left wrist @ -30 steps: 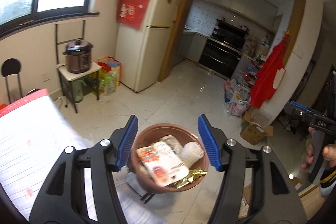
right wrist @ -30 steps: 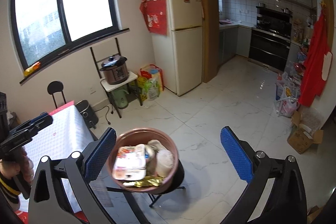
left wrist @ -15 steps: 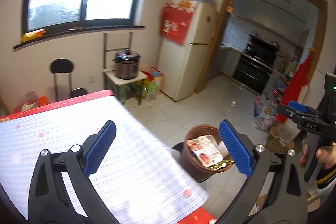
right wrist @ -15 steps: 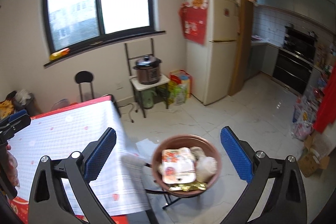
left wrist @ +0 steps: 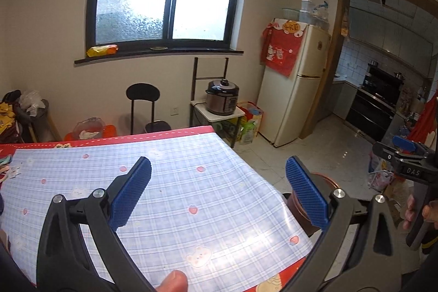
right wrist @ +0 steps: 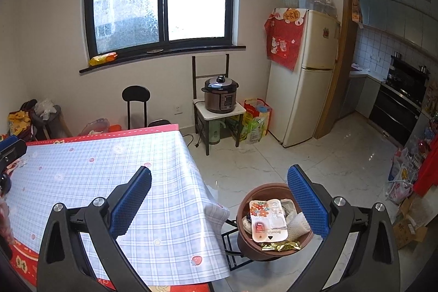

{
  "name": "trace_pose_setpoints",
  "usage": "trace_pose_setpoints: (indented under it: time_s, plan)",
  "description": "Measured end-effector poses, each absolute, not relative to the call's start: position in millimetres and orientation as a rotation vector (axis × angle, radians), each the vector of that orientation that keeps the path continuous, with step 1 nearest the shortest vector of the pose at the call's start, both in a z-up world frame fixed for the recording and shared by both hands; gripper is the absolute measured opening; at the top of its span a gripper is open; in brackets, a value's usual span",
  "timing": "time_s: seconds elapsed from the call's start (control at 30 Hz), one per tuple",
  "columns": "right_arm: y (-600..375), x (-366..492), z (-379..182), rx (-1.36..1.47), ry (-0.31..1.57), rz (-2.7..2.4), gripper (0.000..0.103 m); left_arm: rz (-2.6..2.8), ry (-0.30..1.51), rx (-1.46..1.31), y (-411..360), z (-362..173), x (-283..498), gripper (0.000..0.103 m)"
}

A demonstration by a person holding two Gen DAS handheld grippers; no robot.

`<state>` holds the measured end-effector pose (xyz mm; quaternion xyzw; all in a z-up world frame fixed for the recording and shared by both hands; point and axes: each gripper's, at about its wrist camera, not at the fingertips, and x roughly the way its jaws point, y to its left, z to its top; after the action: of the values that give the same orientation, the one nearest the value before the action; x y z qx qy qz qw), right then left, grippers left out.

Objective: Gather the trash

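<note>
Clutter sits at the far left of the room in the right wrist view: a heap of yellow bags on a seat by the wall, too small to tell whether any of it counts as trash. Moving rightward, the table with its blue checked cloth looks bare, with no wrapper or scrap showing on the part in view, so the tabletop seems already cleared. The left gripper hangs above that cloth with its jaws spread as wide as they go; they have just been opening, and nothing lies between them. A fingertip of the person shows at the bottom edge of the left wrist view. Next comes the right gripper, also spread wide and empty, pointing over the table's corner toward the floor. Just right of that corner stands the brown bin on a small black stand, close beside the table's edge. Inside it lie a white packet with a flower print, a gold wrapper near the front rim and some crumpled white paper. The bin looks fairly full, which suggests that most of the collecting is done. What remains, as a judgement, is a last check of the table and floor for any stray piece; the orange packet on the window sill may or may not belong to the job.
</note>
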<state>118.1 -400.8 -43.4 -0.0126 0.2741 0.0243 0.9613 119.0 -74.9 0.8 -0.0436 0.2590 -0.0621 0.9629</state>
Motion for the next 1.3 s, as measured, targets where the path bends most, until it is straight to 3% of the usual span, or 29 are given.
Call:
trace_pose_setpoints:
  time_s: [1.3]
  plan:
    - [-410.7,104.1,-42.1,0.002,0.548,-0.067,0.098,-0.211,0.529,-0.065,-94.7,-1.0,136.6,0.097]
